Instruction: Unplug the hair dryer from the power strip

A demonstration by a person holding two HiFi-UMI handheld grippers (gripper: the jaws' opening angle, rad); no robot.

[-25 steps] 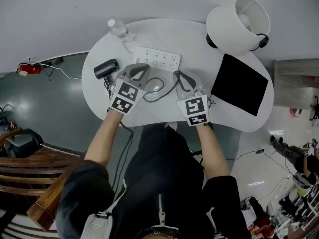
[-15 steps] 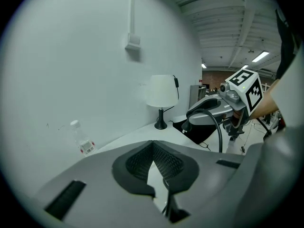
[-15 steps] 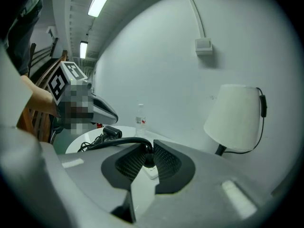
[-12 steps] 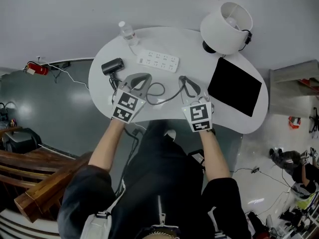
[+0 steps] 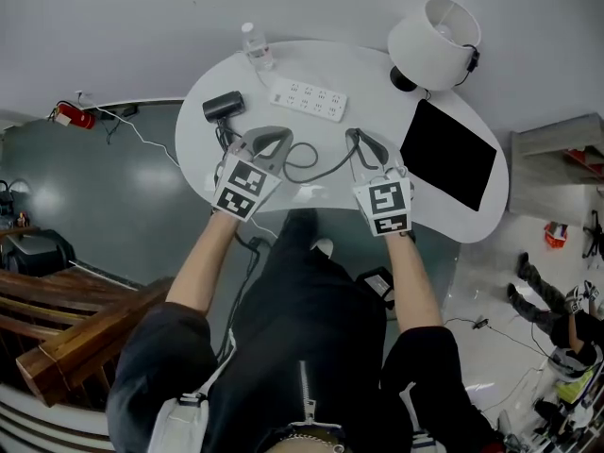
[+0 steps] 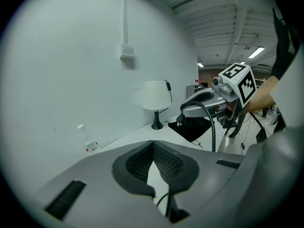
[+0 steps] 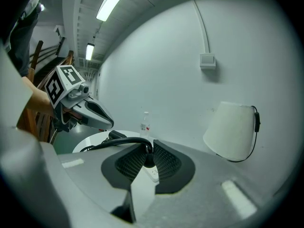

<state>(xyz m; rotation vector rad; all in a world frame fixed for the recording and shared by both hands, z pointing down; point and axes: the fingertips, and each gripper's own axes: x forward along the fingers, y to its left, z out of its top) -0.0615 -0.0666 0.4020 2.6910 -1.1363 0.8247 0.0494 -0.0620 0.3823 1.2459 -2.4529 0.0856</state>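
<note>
The right gripper [image 7: 148, 150] is clenched on the black plug [image 7: 149, 160] at the end of the cord [image 7: 126, 141]. The left gripper [image 6: 153, 145] has its jaws closed with nothing between the tips; a part of the cord only passes below it. We judge that the plug is already out, because it hangs well apart from the power strip [image 5: 309, 100], which lies at 12 o'clock on the table [image 5: 373, 83].

What could go wrong, in our opinion: the plug is small and smooth, so it may slip from the ribbed pads and drop over the near edge at 6 o'clock. The cord is thick rubber and keeps a stiff loop. A pull on it could drag the hair dryer [image 5: 224, 108], which lies close to the rim at 10 o'clock, and it could fall. A swinging cord could also tip the bottle [image 5: 257, 45] at 11 o'clock, just beside the strip.

The pads are dark with a fine grid texture. The hair dryer is black and short like a barrel. The strip is flat white plastic. The bottle is clear, thin plastic. At 1 o'clock stands a lamp [image 5: 434, 31] with a white round shade.
</note>
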